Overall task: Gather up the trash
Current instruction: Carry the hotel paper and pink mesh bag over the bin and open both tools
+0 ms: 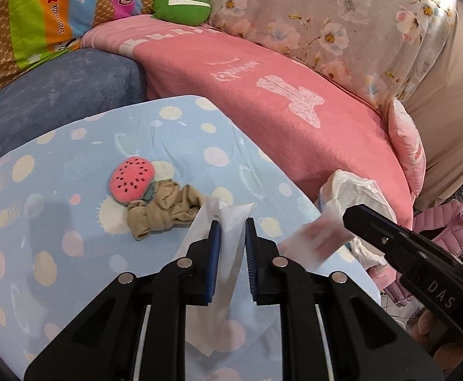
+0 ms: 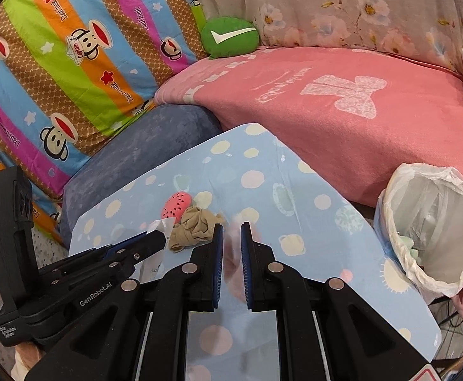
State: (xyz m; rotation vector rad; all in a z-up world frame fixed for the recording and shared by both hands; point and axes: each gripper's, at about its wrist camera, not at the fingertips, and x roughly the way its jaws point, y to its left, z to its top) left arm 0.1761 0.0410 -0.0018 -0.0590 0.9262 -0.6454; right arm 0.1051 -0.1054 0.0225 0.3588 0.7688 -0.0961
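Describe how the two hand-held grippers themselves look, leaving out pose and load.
Both are matte black plastic. The left hand-held gripper has angular linkage arms with round silver pivot pins and blue ribbed pads. The right hand-held gripper matches it. White lettering reads GenRobot.AI on the left one's body. No cables or sleeves show.

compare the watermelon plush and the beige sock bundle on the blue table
The watermelon plush is pink-red with black seed marks; the sock bundle is plain beige. The plush is a smooth rounded shape; the socks are crumpled and knotted. Both lie touching each other on the dotted blue table, and neither is held by a gripper.
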